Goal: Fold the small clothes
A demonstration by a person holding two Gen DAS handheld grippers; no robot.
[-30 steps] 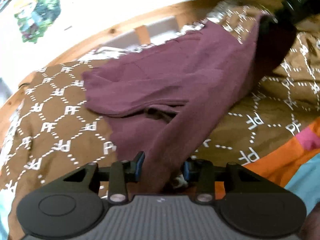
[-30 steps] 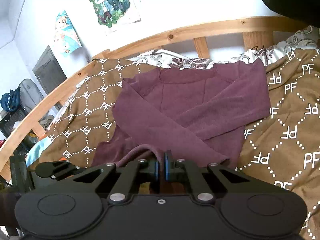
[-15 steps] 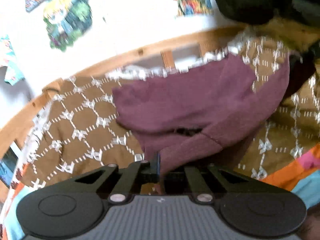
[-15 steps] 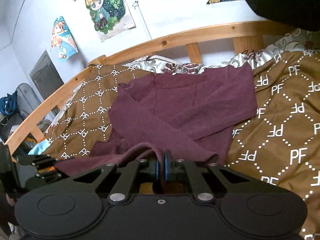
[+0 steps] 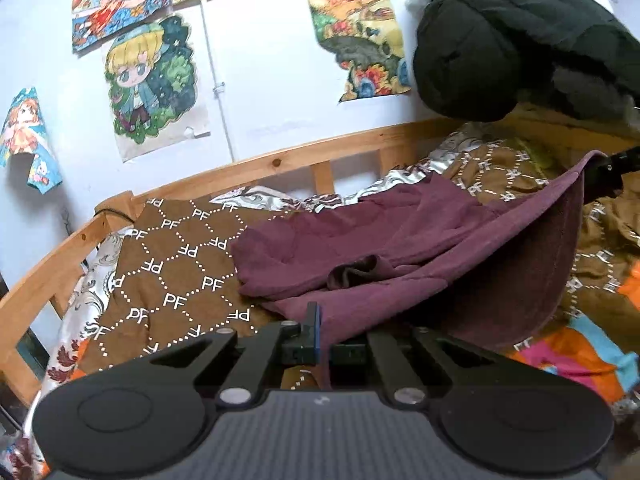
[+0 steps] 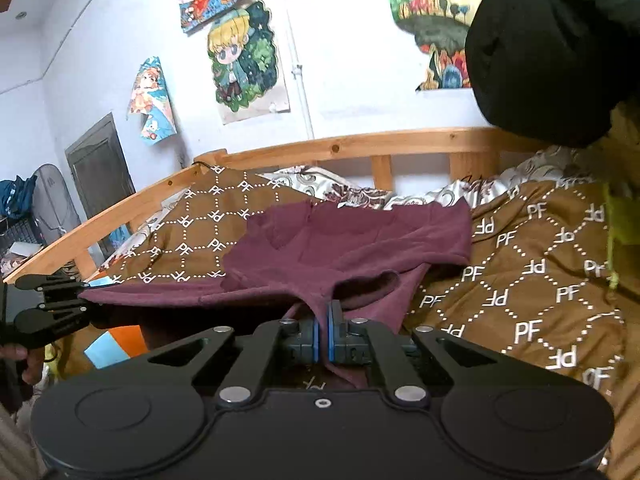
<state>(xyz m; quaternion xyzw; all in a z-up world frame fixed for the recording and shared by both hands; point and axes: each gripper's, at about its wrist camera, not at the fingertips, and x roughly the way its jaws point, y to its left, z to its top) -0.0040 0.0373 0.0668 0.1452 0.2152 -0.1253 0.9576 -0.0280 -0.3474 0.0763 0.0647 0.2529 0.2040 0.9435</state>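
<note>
- The maroon sweater [image 6: 360, 240] lies on the bed [image 6: 540, 280], hem raised at 6 o'clock.
- Keep each hand-held gripper, left [image 5: 320, 332] and right [image 6: 323, 336], clamped on the hem.
- Carry both corners level toward 12 o'clock.

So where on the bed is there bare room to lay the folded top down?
Bare brown blanket lies right of the maroon top, and another patch between it and the wooden rail. The near edge is crowded: both grippers pinch the hem there.
</note>
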